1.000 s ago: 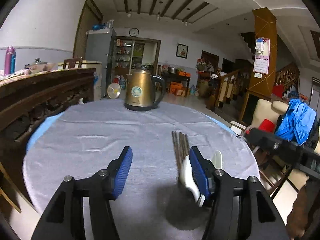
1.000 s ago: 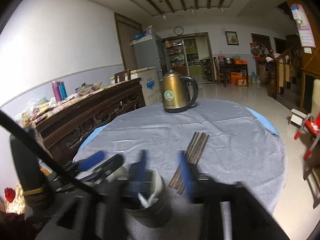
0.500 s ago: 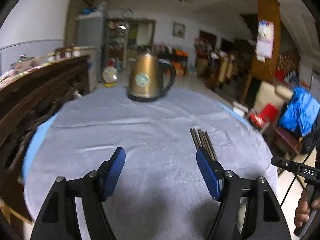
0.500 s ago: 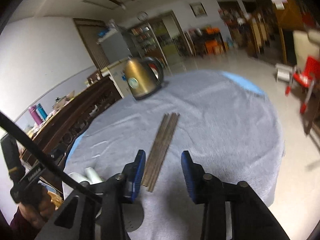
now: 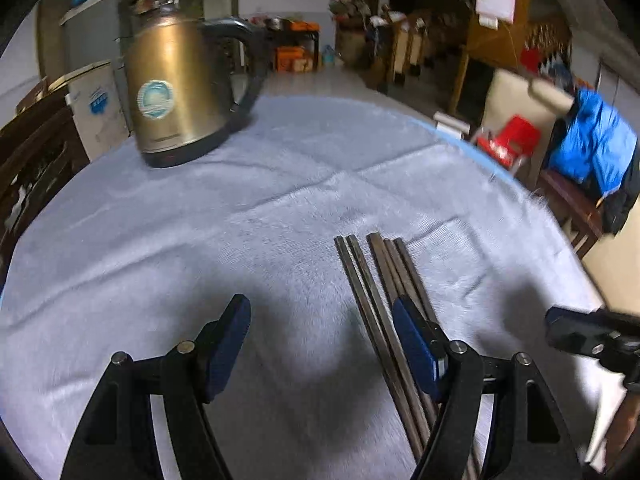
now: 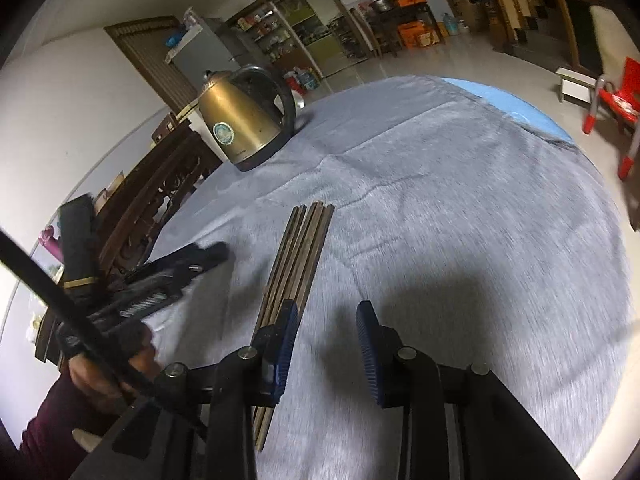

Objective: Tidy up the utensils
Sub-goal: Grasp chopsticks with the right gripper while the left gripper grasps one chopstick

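Observation:
Several dark wooden chopsticks (image 5: 374,280) lie side by side on the grey tablecloth (image 5: 200,232). My left gripper (image 5: 322,336) is open and empty just above the cloth, its right finger over the chopsticks' near part. In the right wrist view the chopsticks (image 6: 300,256) run under my right gripper's left finger. My right gripper (image 6: 328,344) is open and empty, to the right of them. The left gripper (image 6: 180,268) shows at the left of that view. The utensil cup is out of view.
A gold electric kettle (image 5: 176,84) stands at the far side of the round table, also in the right wrist view (image 6: 244,120). A carved wooden sideboard (image 6: 152,196) lines the left. A red chair (image 6: 612,108) and a blue jacket (image 5: 592,144) are right of the table.
Both grippers have moved forward over the table and lower toward the chopsticks. The cup with white spoons, near the grippers one second ago, has dropped out of view.

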A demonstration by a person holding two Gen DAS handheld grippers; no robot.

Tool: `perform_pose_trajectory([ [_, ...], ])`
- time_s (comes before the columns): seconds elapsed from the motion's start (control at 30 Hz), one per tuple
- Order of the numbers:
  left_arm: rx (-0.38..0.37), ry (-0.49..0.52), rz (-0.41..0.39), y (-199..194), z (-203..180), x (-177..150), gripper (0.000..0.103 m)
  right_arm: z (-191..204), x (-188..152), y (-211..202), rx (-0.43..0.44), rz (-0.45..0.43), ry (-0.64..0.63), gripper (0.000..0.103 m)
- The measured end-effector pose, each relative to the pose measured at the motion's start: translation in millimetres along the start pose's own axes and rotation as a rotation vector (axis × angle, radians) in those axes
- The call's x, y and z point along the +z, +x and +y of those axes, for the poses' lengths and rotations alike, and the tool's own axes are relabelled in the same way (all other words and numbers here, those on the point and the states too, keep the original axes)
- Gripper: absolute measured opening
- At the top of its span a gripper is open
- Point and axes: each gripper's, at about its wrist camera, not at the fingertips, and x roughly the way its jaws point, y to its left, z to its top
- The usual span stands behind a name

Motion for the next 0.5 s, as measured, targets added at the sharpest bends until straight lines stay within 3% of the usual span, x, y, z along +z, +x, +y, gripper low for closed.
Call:
perform_pose_trajectory([
  [0.23,0.033,0.025,0.071,35.9,-0.2,14.4,0.074,-3.8,24.7,22.2,0.014,0.013,-0.004,0.033],
  [0.5,0.044,0.015,0.145,55.9,3.0,26.2,0.075,-12.2,28.1,26.3,0.018,0.022,0.007,0.033],
])
